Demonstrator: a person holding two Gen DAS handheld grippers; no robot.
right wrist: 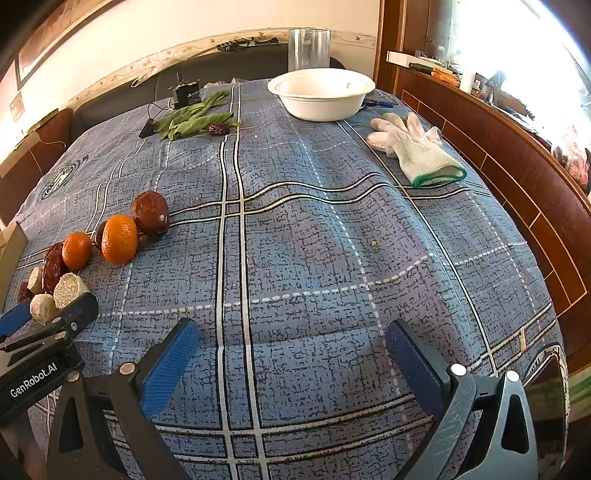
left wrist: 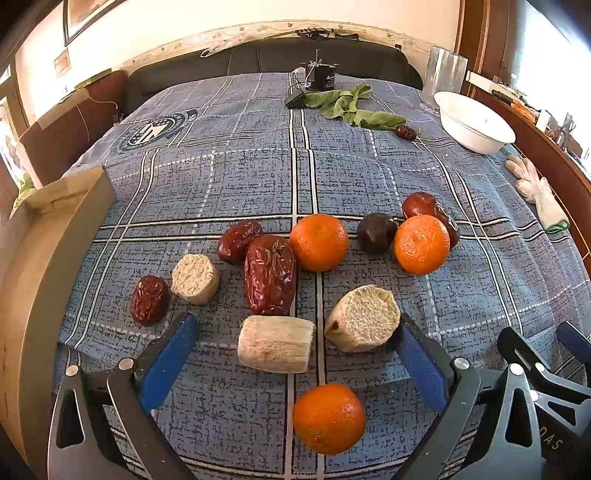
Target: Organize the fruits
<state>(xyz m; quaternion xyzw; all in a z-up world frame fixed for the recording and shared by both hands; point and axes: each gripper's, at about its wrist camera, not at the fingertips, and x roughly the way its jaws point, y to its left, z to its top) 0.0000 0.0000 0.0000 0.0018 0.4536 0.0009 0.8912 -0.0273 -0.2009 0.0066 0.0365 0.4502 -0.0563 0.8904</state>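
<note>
Hovering with your left gripper (left wrist: 295, 347) and right gripper (right wrist: 291, 350) both spread wide, empty, you haven't started sorting: fruits (left wrist: 317, 242) lie clustered on the cloth (right wrist: 295, 240); the white bowl (right wrist: 321, 94) waits well apart. Next, probably grasp one.

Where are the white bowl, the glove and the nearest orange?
white bowl (right wrist: 321, 107): right wrist view, front wall.
glove (right wrist: 424, 155): right wrist view, knitted cuff.
nearest orange (left wrist: 328, 419): left wrist view, middle of peel.

Cream wall (left wrist: 155, 33), black sofa (left wrist: 258, 59), wood panelling (right wrist: 498, 158), bright window (right wrist: 517, 44).
</note>
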